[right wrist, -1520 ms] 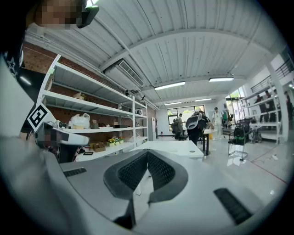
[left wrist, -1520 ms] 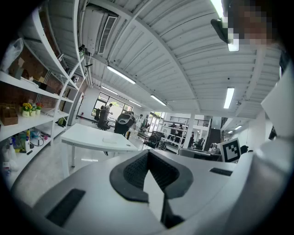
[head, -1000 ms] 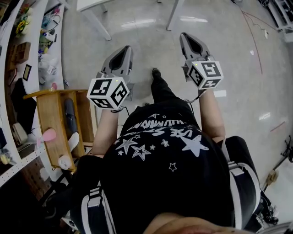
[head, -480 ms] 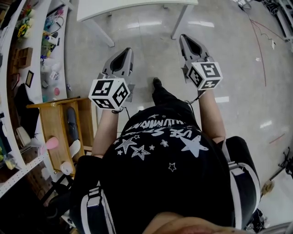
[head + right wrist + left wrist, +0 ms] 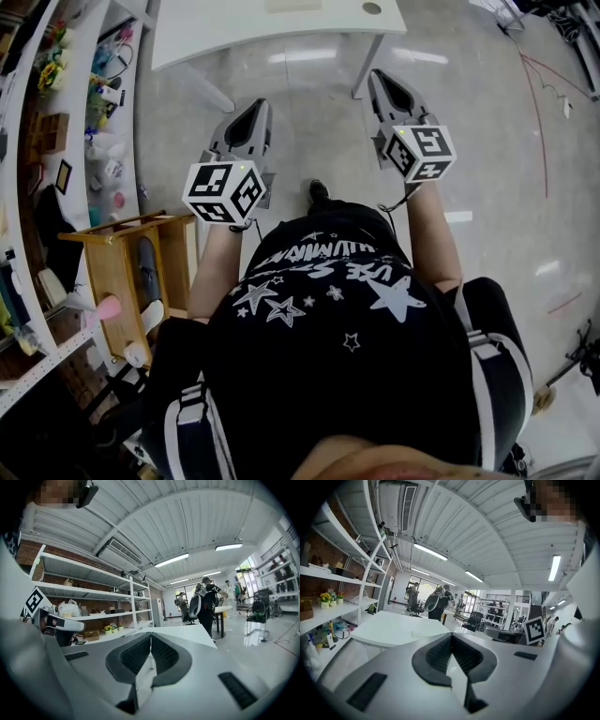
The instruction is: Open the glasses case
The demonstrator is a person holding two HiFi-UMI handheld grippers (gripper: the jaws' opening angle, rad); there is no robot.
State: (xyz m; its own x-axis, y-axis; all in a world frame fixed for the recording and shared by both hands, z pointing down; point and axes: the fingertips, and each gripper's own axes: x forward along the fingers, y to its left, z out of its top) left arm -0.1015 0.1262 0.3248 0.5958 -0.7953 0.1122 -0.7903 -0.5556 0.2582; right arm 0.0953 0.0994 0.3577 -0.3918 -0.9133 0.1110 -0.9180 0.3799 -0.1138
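Observation:
No glasses case can be made out in any view. A white table (image 5: 244, 28) stands ahead at the top of the head view, with a flat pale item (image 5: 292, 5) on it that is too small to identify. My left gripper (image 5: 255, 105) and right gripper (image 5: 378, 77) are held out level side by side above the floor, short of the table's near edge. Both are shut with nothing between the pads. In the left gripper view the left gripper (image 5: 451, 637) points at the table (image 5: 393, 627). The right gripper (image 5: 151, 635) also faces the table (image 5: 187, 632).
White shelving (image 5: 84, 94) packed with small items runs along the left. A wooden cart (image 5: 112, 272) stands by my left side. Table legs (image 5: 211, 89) slant down to the grey floor. Several people (image 5: 438, 603) stand far off in the room.
I have walked forward: the white table has come further into the head view and closer to both grippers. The wooden cart has slid back. Both grippers keep the same shut pose.

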